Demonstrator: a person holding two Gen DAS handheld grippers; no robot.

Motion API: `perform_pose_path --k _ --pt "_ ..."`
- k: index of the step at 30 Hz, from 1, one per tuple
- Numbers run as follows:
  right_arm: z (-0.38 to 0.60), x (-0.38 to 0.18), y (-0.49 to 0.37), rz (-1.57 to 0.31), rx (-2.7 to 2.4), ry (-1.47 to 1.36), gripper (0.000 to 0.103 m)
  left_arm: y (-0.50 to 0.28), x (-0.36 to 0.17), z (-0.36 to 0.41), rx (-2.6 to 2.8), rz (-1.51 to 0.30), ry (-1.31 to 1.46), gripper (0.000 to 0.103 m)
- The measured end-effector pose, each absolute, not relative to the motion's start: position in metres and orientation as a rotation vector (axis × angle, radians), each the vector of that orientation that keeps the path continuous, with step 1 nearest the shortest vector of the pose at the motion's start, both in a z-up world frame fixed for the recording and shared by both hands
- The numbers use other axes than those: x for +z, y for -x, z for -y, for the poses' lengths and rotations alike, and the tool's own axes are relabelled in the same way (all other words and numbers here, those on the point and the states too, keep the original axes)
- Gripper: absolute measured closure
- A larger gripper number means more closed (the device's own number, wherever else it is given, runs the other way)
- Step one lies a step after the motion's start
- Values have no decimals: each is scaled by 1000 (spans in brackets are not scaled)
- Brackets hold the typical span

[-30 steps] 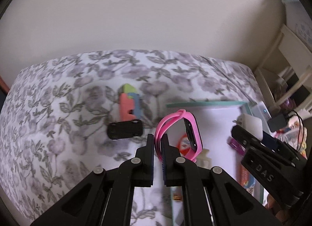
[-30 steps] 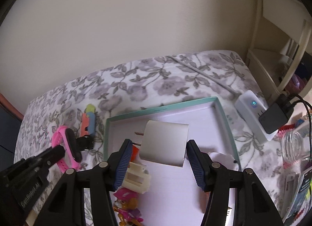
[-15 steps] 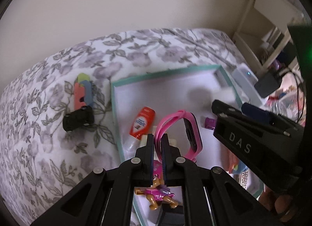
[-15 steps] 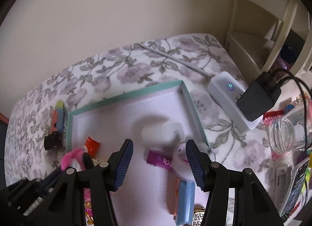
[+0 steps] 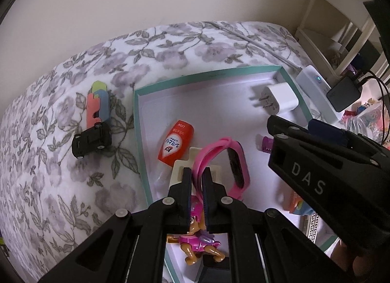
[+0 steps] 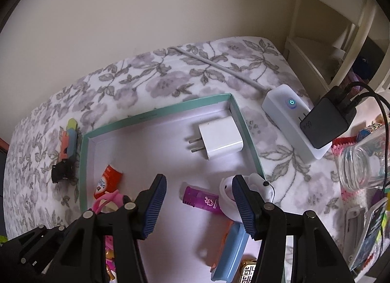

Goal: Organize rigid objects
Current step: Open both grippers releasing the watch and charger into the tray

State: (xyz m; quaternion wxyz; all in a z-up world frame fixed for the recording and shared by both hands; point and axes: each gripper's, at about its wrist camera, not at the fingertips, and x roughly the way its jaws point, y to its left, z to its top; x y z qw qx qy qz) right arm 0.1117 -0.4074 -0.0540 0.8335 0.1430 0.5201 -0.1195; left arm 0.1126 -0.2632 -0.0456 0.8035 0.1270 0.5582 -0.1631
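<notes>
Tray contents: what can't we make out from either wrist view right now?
- Toy pup figure, left wrist view: upper half hidden behind the left gripper, which is shut on the pink watch band.
- Cream block, same view: mostly covered, identity unclear.
- Patterned box, right wrist view: cut off by the bottom edge.

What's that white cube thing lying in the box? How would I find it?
Start at the teal-rimmed box on the flowered cloth. In its far right corner lies a white plug-in charger, two metal prongs pointing left. It is the only white block there; the purple lighter sits nearer.
</notes>
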Motion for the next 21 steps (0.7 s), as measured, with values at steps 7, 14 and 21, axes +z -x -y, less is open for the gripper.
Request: perform_pose_path --k 7,14,21 --pt "407 -55 -112 -1106 -254 -299 44 -114 -43 260 -347 -1198 -245 60" --pt "406 -50 -112 -1096 -258 -292 44 -120 -32 251 -335 -1185 -209 46" --pt "404 -46 -113 -1088 -261 -278 43 -135 -24 224 -247 -1175 -146 45"
